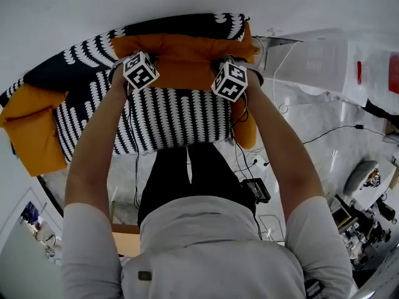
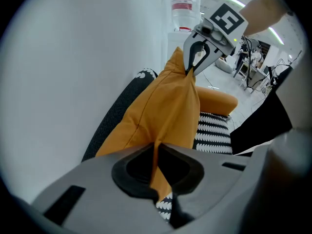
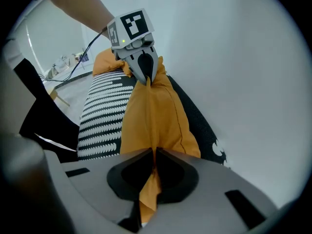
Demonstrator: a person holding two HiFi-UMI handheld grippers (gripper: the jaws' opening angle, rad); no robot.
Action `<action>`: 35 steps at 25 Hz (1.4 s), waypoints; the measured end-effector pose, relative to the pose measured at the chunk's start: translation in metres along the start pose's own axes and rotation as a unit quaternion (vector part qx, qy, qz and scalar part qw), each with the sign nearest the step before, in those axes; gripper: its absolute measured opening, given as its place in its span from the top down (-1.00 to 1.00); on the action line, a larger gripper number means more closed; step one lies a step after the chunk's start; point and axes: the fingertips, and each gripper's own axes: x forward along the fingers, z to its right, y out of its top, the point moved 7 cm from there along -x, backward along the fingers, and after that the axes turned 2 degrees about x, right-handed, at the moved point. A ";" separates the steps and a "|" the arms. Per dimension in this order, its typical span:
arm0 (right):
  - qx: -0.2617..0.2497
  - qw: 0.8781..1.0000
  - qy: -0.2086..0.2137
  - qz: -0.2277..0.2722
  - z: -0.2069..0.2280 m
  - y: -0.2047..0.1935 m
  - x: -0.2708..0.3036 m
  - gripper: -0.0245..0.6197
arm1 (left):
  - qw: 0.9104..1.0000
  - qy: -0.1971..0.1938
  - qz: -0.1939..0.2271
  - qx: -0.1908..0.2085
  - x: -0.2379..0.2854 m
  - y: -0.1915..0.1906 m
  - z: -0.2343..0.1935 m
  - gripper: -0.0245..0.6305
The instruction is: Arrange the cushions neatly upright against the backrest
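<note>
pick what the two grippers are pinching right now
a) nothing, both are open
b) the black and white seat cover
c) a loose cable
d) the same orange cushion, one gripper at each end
D: the left gripper and the right gripper each have their jaws shut on orange fabric at opposite ends of the orange cushion.

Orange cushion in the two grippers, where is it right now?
In the head view the orange cushion lies top middle, along the patterned backrest. The left gripper pinches its left end and the right gripper its right end.
</note>
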 end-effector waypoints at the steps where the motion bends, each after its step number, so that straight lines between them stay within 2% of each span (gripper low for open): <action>1: 0.004 1.000 0.002 -0.001 0.000 -0.002 0.004 0.82 | 1.000 0.000 0.000 0.001 0.003 -0.001 0.000 0.85; 5: 0.023 1.000 0.007 -0.002 0.000 -0.011 0.015 0.81 | 1.000 0.004 0.002 0.002 0.013 -0.003 0.004 0.80; 10: 0.045 0.999 -0.008 0.000 0.004 -0.018 0.025 0.76 | 1.000 0.009 0.010 0.000 0.019 -0.002 0.005 0.74; 20: 0.062 0.998 -0.022 0.011 0.006 -0.015 0.021 0.45 | 0.999 0.014 0.041 -0.005 0.011 0.002 0.008 0.52; 25: 0.074 0.996 -0.032 0.026 0.004 -0.003 0.009 0.39 | 0.998 0.019 0.054 -0.014 -0.002 0.000 0.010 0.40; 30: 0.098 0.993 -0.036 0.052 -0.004 0.012 -0.012 0.39 | 0.993 0.034 0.089 -0.063 -0.029 -0.004 0.021 0.37; 35: 0.122 0.987 -0.048 0.090 -0.006 0.029 -0.044 0.39 | 0.980 0.061 0.131 -0.137 -0.070 -0.011 0.033 0.37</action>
